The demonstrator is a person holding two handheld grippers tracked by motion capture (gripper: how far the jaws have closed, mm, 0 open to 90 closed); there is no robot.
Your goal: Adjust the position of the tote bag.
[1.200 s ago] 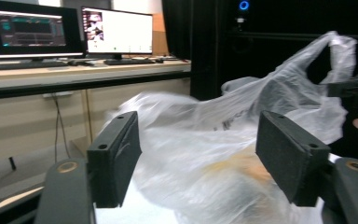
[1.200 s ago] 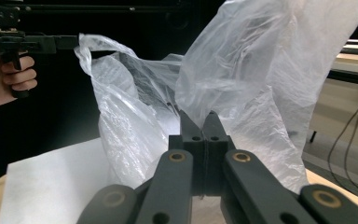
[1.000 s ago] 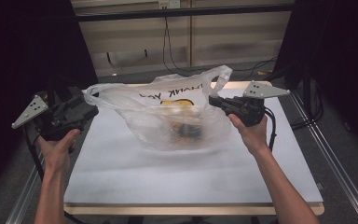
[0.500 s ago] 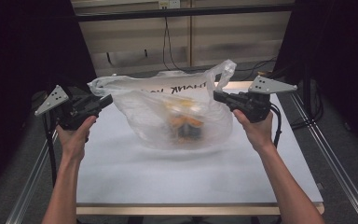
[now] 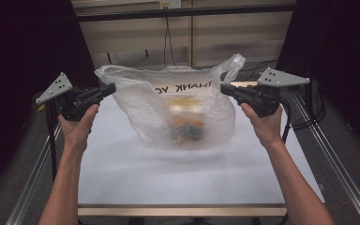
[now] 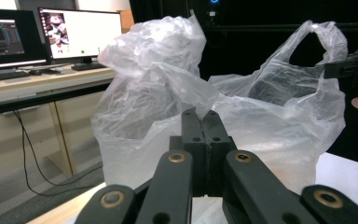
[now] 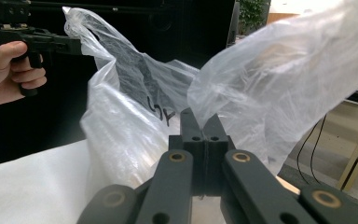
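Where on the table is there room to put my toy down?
The white table is bare in front, between the plastic bag and its near edge. Small strips lie beside the bag. The middle back is crowded by the bag, held by the left gripper and right gripper.

The high view looks forward and down over the white counter [image 5: 187,178] from the person's side, while each claw camera rides close behind its own black jaws, looking level across the counter toward the other, both sharing the clear plastic bag [image 5: 178,112] between them.
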